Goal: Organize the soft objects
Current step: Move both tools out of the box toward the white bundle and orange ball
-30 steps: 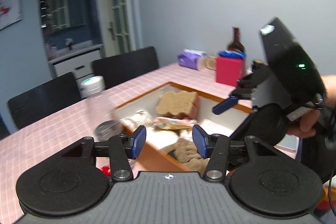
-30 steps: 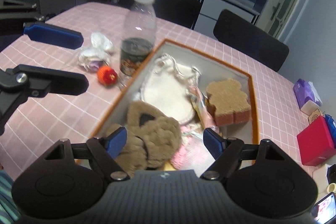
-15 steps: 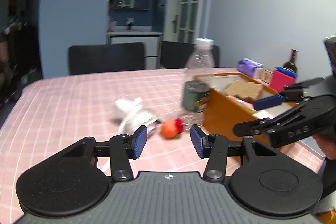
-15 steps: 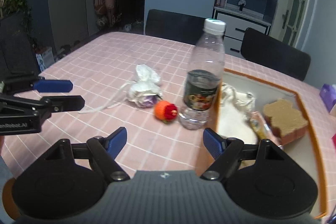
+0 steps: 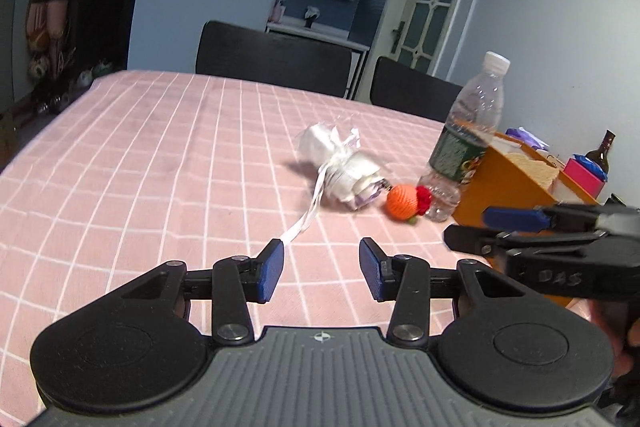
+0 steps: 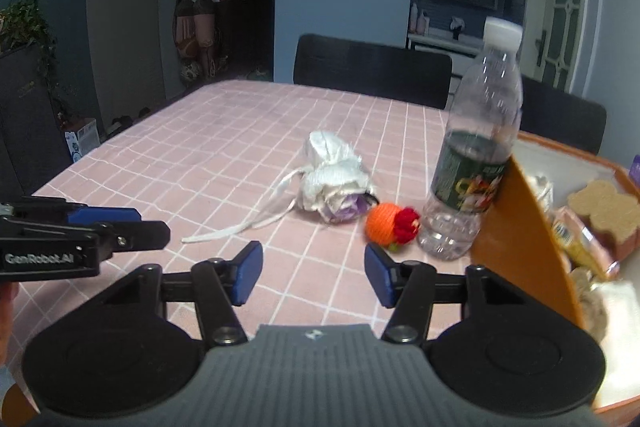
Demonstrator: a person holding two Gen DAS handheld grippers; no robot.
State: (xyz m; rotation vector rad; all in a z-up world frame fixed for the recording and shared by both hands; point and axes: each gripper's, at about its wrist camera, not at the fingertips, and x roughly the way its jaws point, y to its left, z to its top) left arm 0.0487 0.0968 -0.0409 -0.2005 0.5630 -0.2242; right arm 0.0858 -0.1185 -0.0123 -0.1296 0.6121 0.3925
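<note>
The left gripper (image 5: 321, 269) hangs low over the pink checked tablecloth (image 5: 160, 163), its blue pads partway apart and closing — nothing lies between them, though the loose end of a white drawstring comes almost to the left pad. The right gripper (image 6: 313, 272) sits beside it on the right, pads also partway apart and closing on bare cloth; in the left wrist view it (image 5: 496, 227) juts in from the right edge.

Farther out, right of both grippers, stands an orange-walled box (image 6: 516, 227) with a pale lining. In it lie a tan, spongy bear-shaped piece (image 6: 604, 207), a yellowish printed packet (image 6: 576, 239) just nearer, a bit of cream fabric toward the far wall and something brown and fuzzy at the near edge — that last too blurred to name.

Against the box's left wall stands a clear plastic bottle (image 6: 476, 155), upright, white-capped, with a dark green label. Touching its base on the left is a small orange knitted ball (image 6: 382, 223) with a red tuft. Just left of the ball lies a crumpled white drawstring pouch (image 6: 334, 175), something lilac showing at its mouth, its string (image 6: 244, 227) trailing near and left across the cloth.

Beyond the table stand two black chairs (image 6: 372, 71).
</note>
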